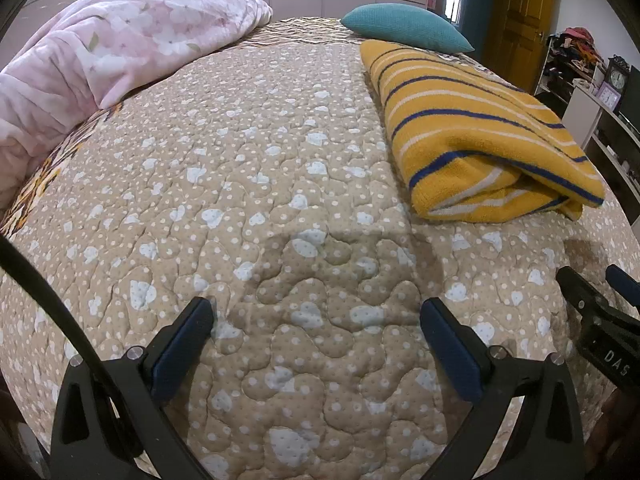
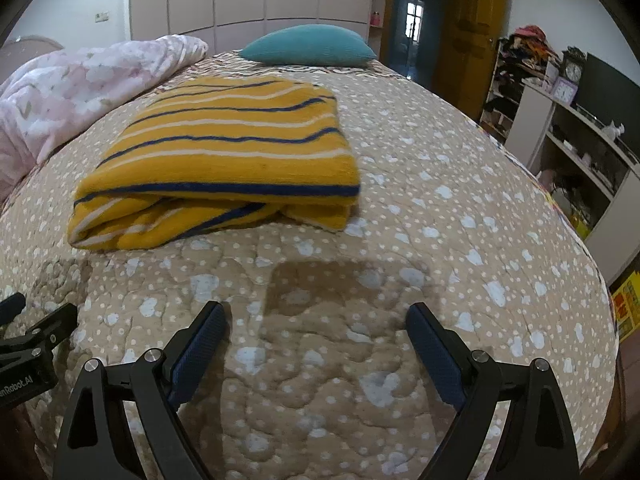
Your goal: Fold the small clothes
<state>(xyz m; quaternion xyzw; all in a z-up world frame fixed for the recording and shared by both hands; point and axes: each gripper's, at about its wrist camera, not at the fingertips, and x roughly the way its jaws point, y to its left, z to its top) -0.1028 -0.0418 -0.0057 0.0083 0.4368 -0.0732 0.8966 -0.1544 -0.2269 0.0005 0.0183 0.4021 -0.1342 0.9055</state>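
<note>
Lying folded on bed's quilted tan coverlet (image 2: 460, 208): thick fuzzy yellow garment (image 2: 224, 160), navy and white stripes, rectangular, layered edges facing cameras. Left gripper (image 1: 316, 320) and right gripper (image 2: 318, 326) both spread wide, empty, over bare quilt. Left view alone shows whole rumpled pink floral duvet (image 1: 120, 44); right view shows shelving (image 2: 580, 152).

teal pillow (image 2: 308, 46) | pink floral duvet (image 1: 120, 40) | dotted quilt (image 1: 240, 160) | clock (image 1: 618, 78)
</note>
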